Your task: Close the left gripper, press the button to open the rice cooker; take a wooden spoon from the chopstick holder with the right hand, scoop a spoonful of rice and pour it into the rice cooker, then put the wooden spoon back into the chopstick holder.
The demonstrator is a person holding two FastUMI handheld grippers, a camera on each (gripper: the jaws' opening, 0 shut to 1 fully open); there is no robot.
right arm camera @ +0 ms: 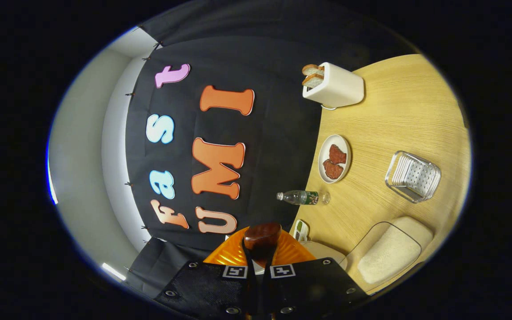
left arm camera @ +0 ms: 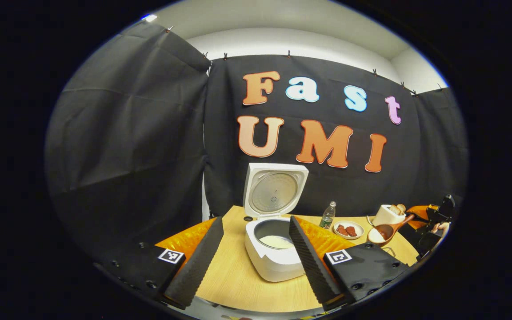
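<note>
The white rice cooker [left arm camera: 278, 262] stands on the wooden table with its lid [left arm camera: 275, 191] raised, and pale rice lies in the pot. My left gripper [left arm camera: 255, 220] is open, one finger on each side of the cooker and touching nothing. Far right in the left gripper view, the right gripper [left arm camera: 434, 222] holds the wooden spoon [left arm camera: 391, 229] low over the table. In the right gripper view, which is rolled sideways, the right gripper [right arm camera: 262, 251] is shut on the dark wooden spoon [right arm camera: 262, 235]. The clear mesh chopstick holder [right arm camera: 414, 175] lies beyond, and a clear box of rice [right arm camera: 389, 253] sits nearer.
A water bottle [left arm camera: 327, 216], a plate with two brown pieces [left arm camera: 348, 230] and a white toaster with bread [left arm camera: 389, 214] stand behind the cooker. The same bottle [right arm camera: 300, 197], plate [right arm camera: 334, 158] and toaster [right arm camera: 334, 86] line the booth wall's edge of the table [right arm camera: 394, 120].
</note>
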